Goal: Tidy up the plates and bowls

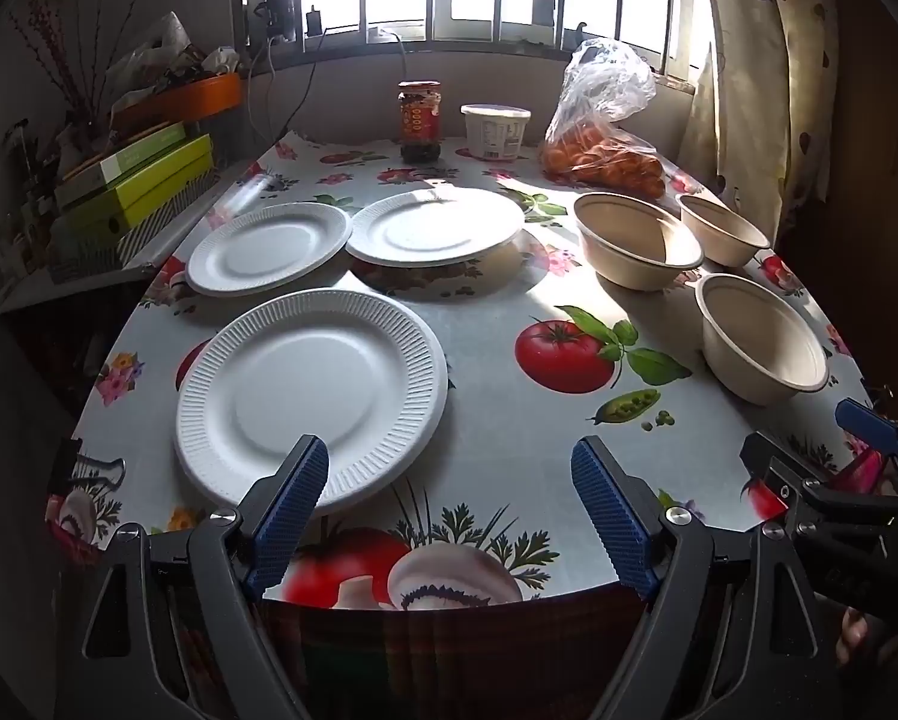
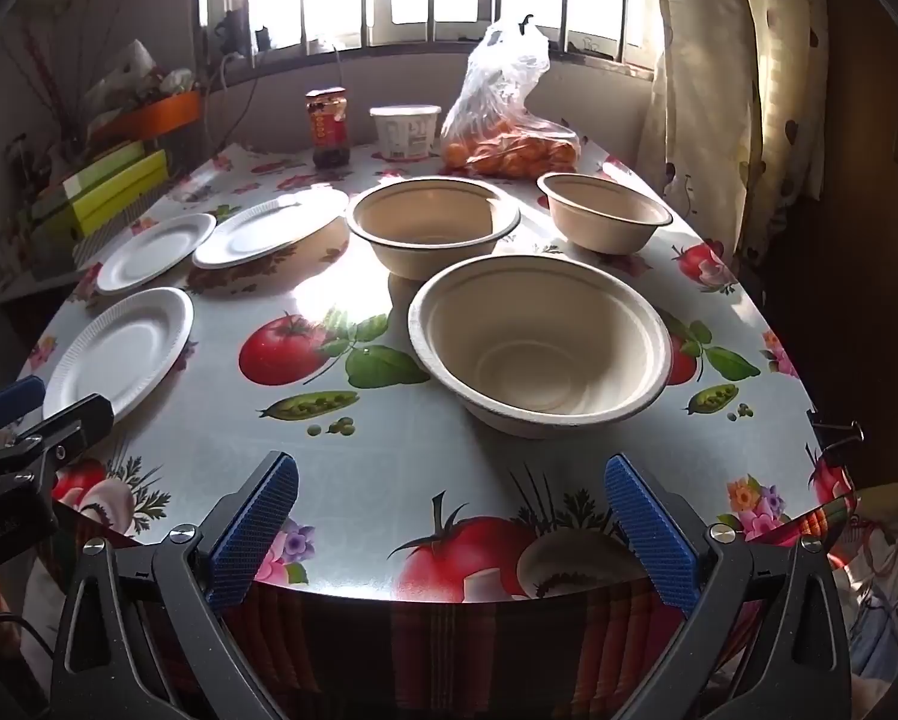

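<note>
Three white ribbed paper plates lie on the table's left half: a near plate (image 1: 311, 396) (image 2: 122, 351), a far-left plate (image 1: 269, 247) (image 2: 156, 251) and a far-middle plate (image 1: 437, 227) (image 2: 272, 227). Three beige bowls stand on the right half: a near bowl (image 1: 761, 339) (image 2: 539, 342), a middle bowl (image 1: 635, 239) (image 2: 432, 225) and a far bowl (image 1: 722, 228) (image 2: 604, 211). My left gripper (image 1: 452, 474) hovers open over the near table edge, just right of the near plate. My right gripper (image 2: 449, 489) is open too, in front of the near bowl. Nothing sits between either pair of fingers.
At the back stand a red-labelled jar (image 1: 419, 120), a white tub (image 1: 496, 131) and a plastic bag of oranges (image 1: 605, 144). Green boxes (image 1: 137, 180) are stacked beyond the left edge. A curtain (image 1: 755, 60) hangs at the right. The table (image 1: 509, 450) carries a fruit-print cloth, clipped at its corners.
</note>
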